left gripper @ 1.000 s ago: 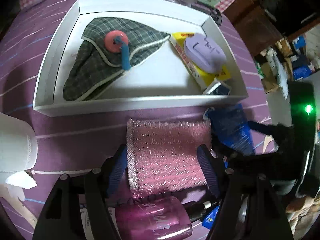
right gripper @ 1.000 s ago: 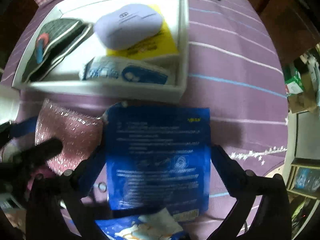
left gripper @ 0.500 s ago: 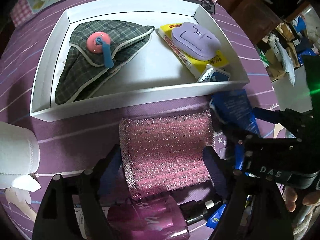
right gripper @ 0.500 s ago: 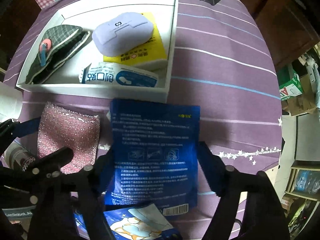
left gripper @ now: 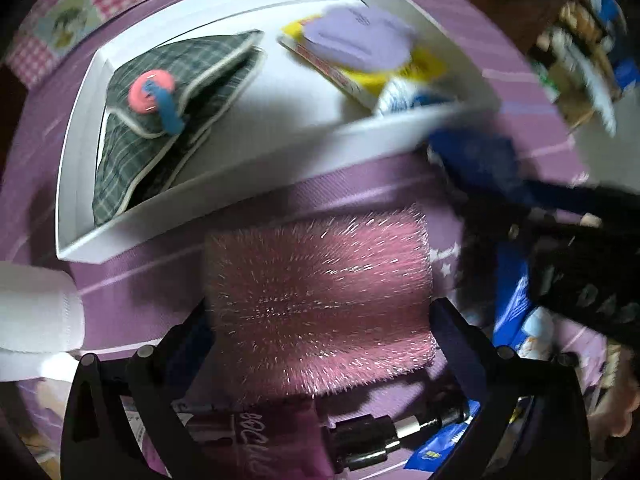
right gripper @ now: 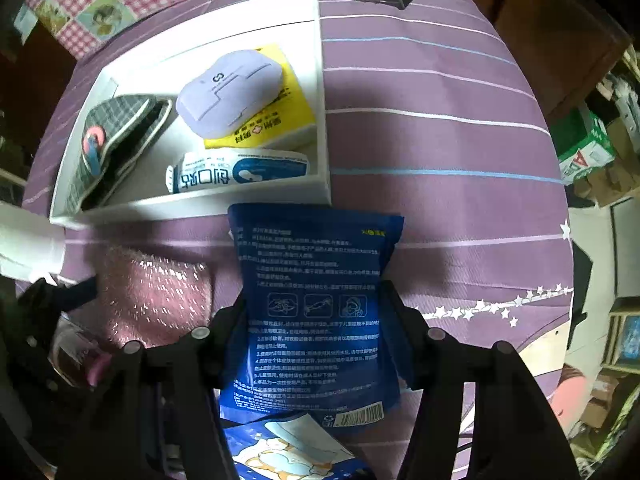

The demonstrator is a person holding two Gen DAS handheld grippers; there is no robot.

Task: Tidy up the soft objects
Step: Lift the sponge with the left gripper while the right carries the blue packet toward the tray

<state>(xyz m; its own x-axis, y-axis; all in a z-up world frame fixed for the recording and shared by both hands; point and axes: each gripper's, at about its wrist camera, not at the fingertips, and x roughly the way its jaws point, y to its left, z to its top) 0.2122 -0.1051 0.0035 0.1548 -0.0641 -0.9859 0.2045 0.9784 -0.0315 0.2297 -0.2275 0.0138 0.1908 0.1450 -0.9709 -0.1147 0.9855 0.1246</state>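
Observation:
A pink glittery sponge (left gripper: 320, 300) lies on the purple cloth in front of the white tray (left gripper: 248, 196). My left gripper (left gripper: 320, 320) is closed on the sponge's two sides. The sponge also shows in the right wrist view (right gripper: 152, 292). A blue soft packet (right gripper: 316, 304) lies flat by the tray's near right corner. My right gripper (right gripper: 316, 312) is closed on the packet's two edges. In the tray (right gripper: 192, 200) lie a green plaid pouch (right gripper: 116, 136), a lilac wipes pack (right gripper: 228, 92) on a yellow pack, and a white-blue tissue pack (right gripper: 240, 170).
A white paper roll (left gripper: 36, 312) stands at the left. A pink bottle with a black cap (left gripper: 280, 444) lies under my left gripper. Another blue cartoon packet (right gripper: 288, 452) lies under my right gripper. Boxes (right gripper: 584, 148) sit beyond the table's right edge.
Both grippers have narrowed onto their objects: the left onto the pink sponge, the right onto the blue packet. The left view has swung and is blurred.

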